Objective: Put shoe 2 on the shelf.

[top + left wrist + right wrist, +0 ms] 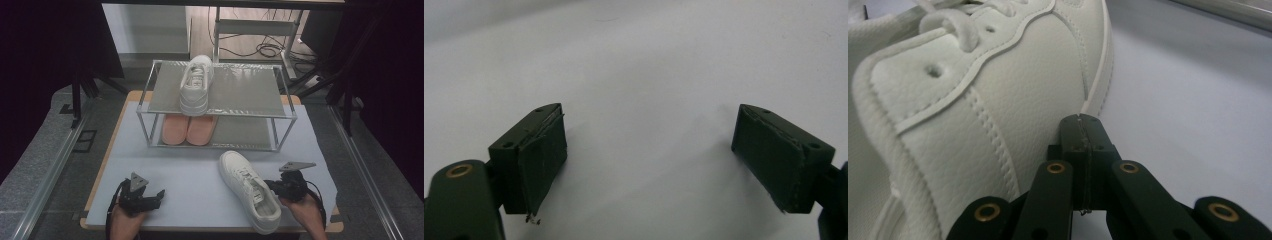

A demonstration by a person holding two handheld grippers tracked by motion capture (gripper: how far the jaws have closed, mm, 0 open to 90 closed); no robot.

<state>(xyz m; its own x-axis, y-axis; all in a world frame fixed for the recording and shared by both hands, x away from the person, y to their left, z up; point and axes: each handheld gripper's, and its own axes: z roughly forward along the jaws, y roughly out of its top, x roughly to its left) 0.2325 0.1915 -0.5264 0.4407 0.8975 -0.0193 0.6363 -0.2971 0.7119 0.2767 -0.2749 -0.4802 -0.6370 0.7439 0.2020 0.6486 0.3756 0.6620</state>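
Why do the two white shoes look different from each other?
The rack shoe sits high on the rack's top shelf; the table shoe lies down on the table. The rack shoe points its heel toward the person; the table shoe points its toe slantwise toward the rack. The shut right gripper is right beside the table shoe; nothing is near the rack shoe. Both are white lace-up sneakers.

1. White sneaker (248, 191) lies on grey mat (190, 180), near edge, toe toward rack (215, 102).
2. 2nd white sneaker (196, 84) on rack's top shelf.
3. Pink pair (188, 129) on lower shelf.
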